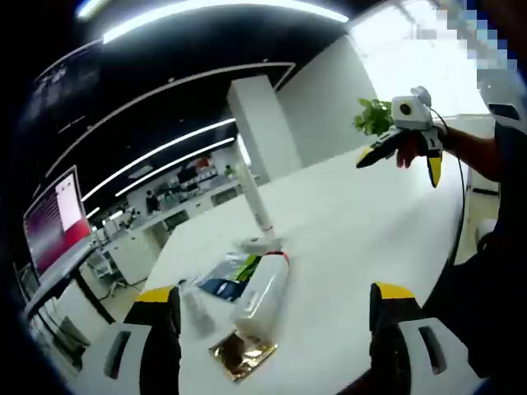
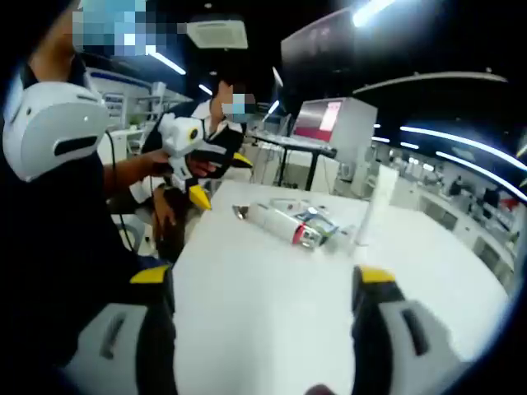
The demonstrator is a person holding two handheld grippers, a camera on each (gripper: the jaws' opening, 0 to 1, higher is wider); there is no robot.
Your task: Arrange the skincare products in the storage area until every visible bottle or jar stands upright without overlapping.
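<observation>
White bottle [image 1: 262, 296] lying on its side at lower centre of the left gripper view, on a gold sachet [image 1: 240, 355] among small packets on the white table [image 1: 362, 239]; a tall slim tube [image 1: 254, 197] stands upright just behind. Risk, as judged: a careless grasp could roll the bottle into the tube and topple it. Left gripper [image 1: 276, 333] and right gripper [image 2: 263, 304] both have jaws wide apart, holding and touching nothing
</observation>
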